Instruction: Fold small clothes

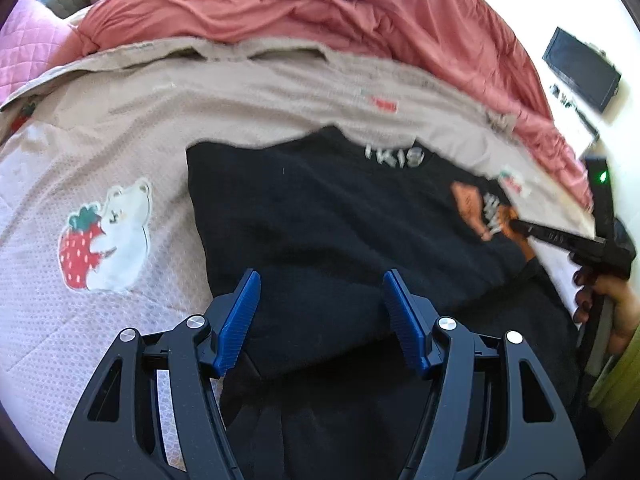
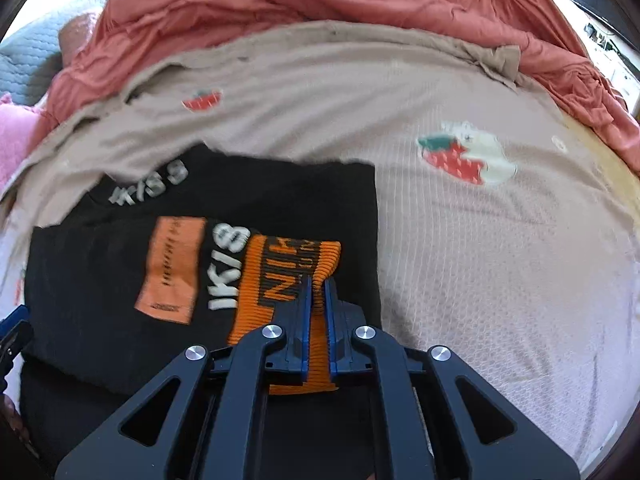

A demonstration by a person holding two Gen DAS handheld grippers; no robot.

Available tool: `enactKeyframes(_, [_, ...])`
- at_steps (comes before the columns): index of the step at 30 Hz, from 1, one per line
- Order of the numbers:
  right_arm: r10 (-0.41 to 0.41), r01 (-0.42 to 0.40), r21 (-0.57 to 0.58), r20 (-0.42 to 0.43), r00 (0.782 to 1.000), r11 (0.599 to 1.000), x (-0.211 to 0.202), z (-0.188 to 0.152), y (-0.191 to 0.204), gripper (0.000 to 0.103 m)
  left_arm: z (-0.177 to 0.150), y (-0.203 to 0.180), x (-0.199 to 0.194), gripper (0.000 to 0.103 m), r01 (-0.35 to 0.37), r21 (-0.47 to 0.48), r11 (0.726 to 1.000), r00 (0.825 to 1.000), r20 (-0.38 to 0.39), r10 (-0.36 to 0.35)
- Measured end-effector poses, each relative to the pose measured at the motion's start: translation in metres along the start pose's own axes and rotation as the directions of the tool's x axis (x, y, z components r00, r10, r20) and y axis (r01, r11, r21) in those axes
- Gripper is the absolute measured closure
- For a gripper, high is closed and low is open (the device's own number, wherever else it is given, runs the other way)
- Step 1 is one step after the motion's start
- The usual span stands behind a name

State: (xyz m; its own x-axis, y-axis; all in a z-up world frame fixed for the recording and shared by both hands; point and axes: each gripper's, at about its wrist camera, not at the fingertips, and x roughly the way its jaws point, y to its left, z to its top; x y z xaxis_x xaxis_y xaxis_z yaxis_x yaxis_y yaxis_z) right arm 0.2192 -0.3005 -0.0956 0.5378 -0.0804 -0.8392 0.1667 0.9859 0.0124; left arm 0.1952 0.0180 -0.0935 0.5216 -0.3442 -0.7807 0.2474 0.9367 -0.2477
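A beige strawberry-print bedspread (image 1: 132,152) covers the bed, with a crumpled coral duvet (image 1: 320,12) at its far side. On the near part lies the black sweatshirt (image 1: 320,232), already folded into a rough rectangle with its sleeves turned in, so the job looks mostly done; probably a last fold or tidy-up remains. The right gripper (image 2: 318,280) is clamped on the orange ribbed cuff (image 2: 288,276) lying over the sweatshirt's right side. The left gripper (image 1: 320,304) hovers with jaws apart above the near edge, holding nothing. Only the right wrist view shows the orange patch and cuff lettering clearly; only the left shows the person's hand (image 1: 616,312).
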Motion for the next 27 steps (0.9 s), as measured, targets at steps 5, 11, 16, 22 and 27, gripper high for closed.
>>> enactKeyframes(5, [-0.075,0.075,-0.005,0.046,0.996,0.997,-0.013,-0.004,0.003,0.077,-0.001,0.001,0.002,0.047,-0.009,0.000,1.000,1.000,-0.013,0.009])
enactKeyframes(11, [-0.023,0.037,-0.082,0.174,0.985,0.996,-0.053,-0.011,0.018,0.066,0.005,-0.006,-0.013,0.047,0.013,0.010,1.000,0.999,0.041,-0.014])
enactKeyframes(16, [0.056,-0.035,-0.165,0.125,0.991,0.986,-0.051,-0.019,0.044,0.066,0.001,-0.016,-0.006,0.047,-0.048,0.044,0.998,0.999,-0.023,0.049])
enactKeyframes(22, [0.057,-0.051,-0.192,0.027,0.998,0.980,-0.028,-0.033,0.059,0.066,-0.002,-0.011,-0.002,0.037,-0.079,0.031,0.996,0.994,-0.079,0.081])
enactKeyframes(27, [0.059,-0.063,-0.139,-0.031,0.998,0.988,-0.013,-0.037,0.051,0.064,-0.003,-0.005,0.002,0.035,-0.068,0.003,0.998,0.994,-0.089,0.068])
